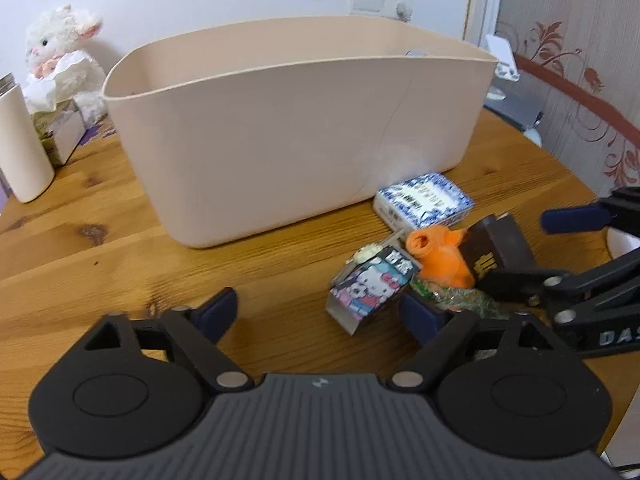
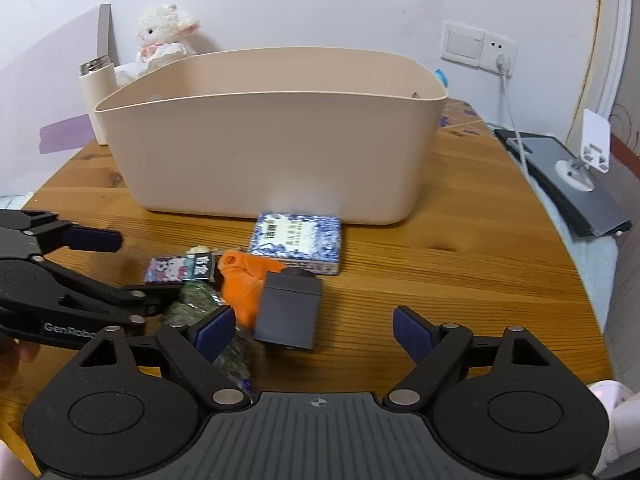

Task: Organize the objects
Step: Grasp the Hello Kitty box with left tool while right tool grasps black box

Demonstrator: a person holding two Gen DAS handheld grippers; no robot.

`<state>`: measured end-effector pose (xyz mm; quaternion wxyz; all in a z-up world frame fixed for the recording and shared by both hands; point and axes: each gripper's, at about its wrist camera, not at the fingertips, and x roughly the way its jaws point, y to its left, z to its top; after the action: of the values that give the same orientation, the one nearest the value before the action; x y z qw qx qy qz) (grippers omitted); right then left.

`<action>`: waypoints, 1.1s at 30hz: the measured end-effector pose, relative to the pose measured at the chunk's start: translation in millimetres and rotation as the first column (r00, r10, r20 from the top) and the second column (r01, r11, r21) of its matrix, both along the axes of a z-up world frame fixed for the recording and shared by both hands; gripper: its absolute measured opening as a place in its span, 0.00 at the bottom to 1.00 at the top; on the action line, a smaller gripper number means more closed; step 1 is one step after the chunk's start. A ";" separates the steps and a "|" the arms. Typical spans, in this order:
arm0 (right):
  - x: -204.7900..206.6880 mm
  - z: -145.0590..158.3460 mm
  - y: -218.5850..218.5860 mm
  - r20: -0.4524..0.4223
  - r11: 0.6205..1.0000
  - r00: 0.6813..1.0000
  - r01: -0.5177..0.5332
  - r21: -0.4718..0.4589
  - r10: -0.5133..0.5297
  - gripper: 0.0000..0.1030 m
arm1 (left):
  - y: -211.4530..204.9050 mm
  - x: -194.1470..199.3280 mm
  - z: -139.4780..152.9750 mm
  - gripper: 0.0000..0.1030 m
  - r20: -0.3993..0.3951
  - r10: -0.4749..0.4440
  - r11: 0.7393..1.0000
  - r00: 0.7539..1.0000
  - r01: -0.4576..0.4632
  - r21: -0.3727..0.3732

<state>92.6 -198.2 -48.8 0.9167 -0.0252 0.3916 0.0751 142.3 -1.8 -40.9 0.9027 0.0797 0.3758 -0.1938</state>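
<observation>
A large beige plastic bin (image 1: 288, 132) (image 2: 272, 136) stands on the round wooden table (image 1: 100, 248). In front of it lies a cluster: a blue-and-white patterned box (image 1: 424, 200) (image 2: 296, 240), a Hello Kitty box (image 1: 370, 288) (image 2: 180, 270), an orange cloth (image 1: 440, 256) (image 2: 244, 284), a dark box (image 1: 496, 252) (image 2: 290, 312) and a green packet (image 1: 460, 300) (image 2: 200, 300). My left gripper (image 1: 324, 316) (image 2: 132, 264) is open, low beside the Hello Kitty box. My right gripper (image 2: 314, 330) (image 1: 520, 248) is open around the dark box.
A white plush lamb (image 1: 64, 56) (image 2: 164, 32), a cream bottle (image 1: 20, 144) (image 2: 94, 96) and a tissue box (image 1: 60, 132) stand at the back left. A phone stand (image 2: 588, 156) on a grey slab (image 2: 580, 188) is at the right. A wall socket with a cable (image 2: 500, 60) is behind.
</observation>
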 end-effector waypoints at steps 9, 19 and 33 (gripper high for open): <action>7.7 -12.9 0.4 -0.044 1.000 0.999 0.008 0.012 -0.007 0.42 | -10.0 -0.8 -3.9 0.40 0.005 -0.090 0.996 0.996 0.090 0.009; -3.5 -11.4 -10.3 -0.044 0.999 0.998 0.040 -0.007 -0.040 0.28 | -19.2 6.4 -3.5 0.47 0.025 -0.134 0.991 0.991 0.134 0.005; -10.4 -12.6 -10.3 -0.029 0.999 0.998 0.052 0.007 -0.052 0.28 | -12.6 -16.7 -2.3 0.24 0.033 -0.142 0.990 0.989 0.142 0.017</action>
<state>82.2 -208.5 -61.4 0.9126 -0.0104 0.4051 0.0532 125.6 -14.4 -43.2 0.8924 0.1160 0.3549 -0.2536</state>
